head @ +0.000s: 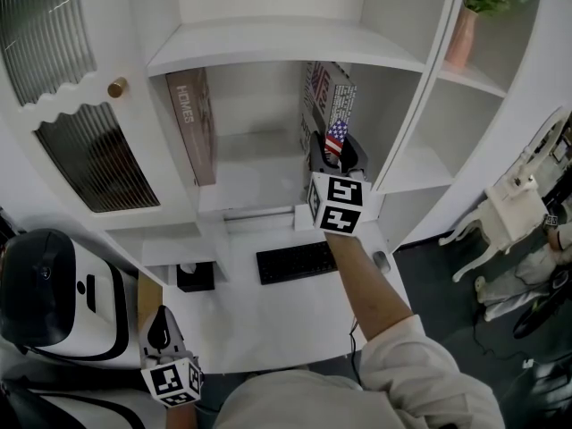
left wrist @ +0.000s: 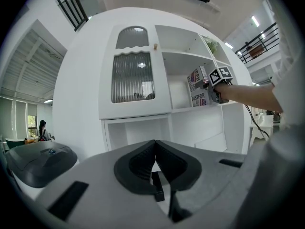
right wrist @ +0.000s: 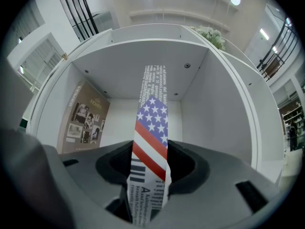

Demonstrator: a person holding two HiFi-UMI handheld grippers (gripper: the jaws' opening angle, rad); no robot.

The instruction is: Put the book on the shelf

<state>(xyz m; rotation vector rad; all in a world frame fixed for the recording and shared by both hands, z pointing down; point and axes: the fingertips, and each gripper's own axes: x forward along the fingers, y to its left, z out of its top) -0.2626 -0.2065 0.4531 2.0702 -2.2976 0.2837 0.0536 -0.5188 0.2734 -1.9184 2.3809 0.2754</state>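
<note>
left gripper [left wrist: 153, 144]: nearest, low by the person's body; its pads meet at the tips with nothing between them; idle, well apart from the shelf.
desk [head: 268, 324]: white, between the person and the shelf unit; a keyboard [head: 297, 262] and a mouse [head: 382, 260] lie at its far edge.
right gripper [head: 337, 161]: at the end of an outstretched arm, reaching into the middle compartment; clearly the nearer of the 2 to the book.
right fingers: spread wide, 1 on each side of the book's spine; dark gaps show beside the spine, so the pads look clear of it rather than pinching.
book [right wrist: 151, 128]: flag-striped spine with print, standing on end at the right side of the compartment, spine facing the gripper, cover faces pointing left and right.
key relation: the book lies straight ahead of the fingers and partly between them; its long axis runs up and down with a slight lean, in line with the slot between the fingers.
shelf [head: 255, 164]: the book's foot appears to rest on this board, though no view shows the contact plainly.
step, as judged: placing looks done; what is left is a straight pull back toward the person.
risk: a sideways drift would catch the spine and tip the leaning book.
brown book [right wrist: 86, 116]: farther in, upright against the left wall, well apart from the flag book.
</note>
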